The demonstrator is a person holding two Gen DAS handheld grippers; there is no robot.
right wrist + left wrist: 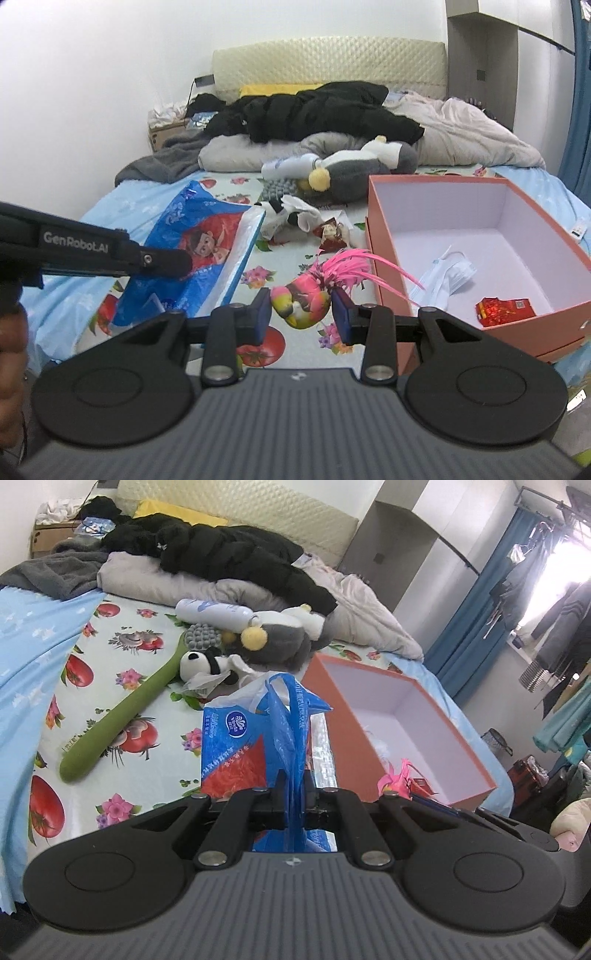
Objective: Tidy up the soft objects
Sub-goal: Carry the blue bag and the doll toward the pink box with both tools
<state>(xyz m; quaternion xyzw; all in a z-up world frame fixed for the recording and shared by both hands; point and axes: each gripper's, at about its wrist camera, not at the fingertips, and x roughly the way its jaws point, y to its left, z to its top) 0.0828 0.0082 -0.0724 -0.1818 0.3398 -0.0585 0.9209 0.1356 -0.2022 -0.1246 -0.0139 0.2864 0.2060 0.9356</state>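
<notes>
- Left gripper [293, 794]: jaws closed on the blue handle of one tissue pack [236, 753], a blue and red plastic-wrapped bundle that hangs in front of the fingers, above the bed sheet.
- Right gripper [301, 314]: jaws part-way apart and clamped on one pink feathered toy [306, 295]; the blue pads touch both of its sides and the feathers fan out ahead and to the right.
- One orange box [384, 236], lid off, stands just right of the right gripper. Its near-left corner is close beside the right finger. Inside: one pale blue face mask [447, 275] and one red packet [504, 312]; most of the floor is bare.
- Ahead of both grippers, a cluster of soft things: one grey and white plush [365, 168], one small panda plush [201, 662], one white bottle [212, 611], one long green stick-shaped item [118, 716]. A small red wrapper [330, 232] lies ahead of the right gripper, left of the box.
- Farther ahead: one black jacket [314, 110] over heaped bedding against the headboard.
- Open sheet lies left of the left gripper, out to the green item; between the right gripper and the wrapper a strip of sheet is clear.
</notes>
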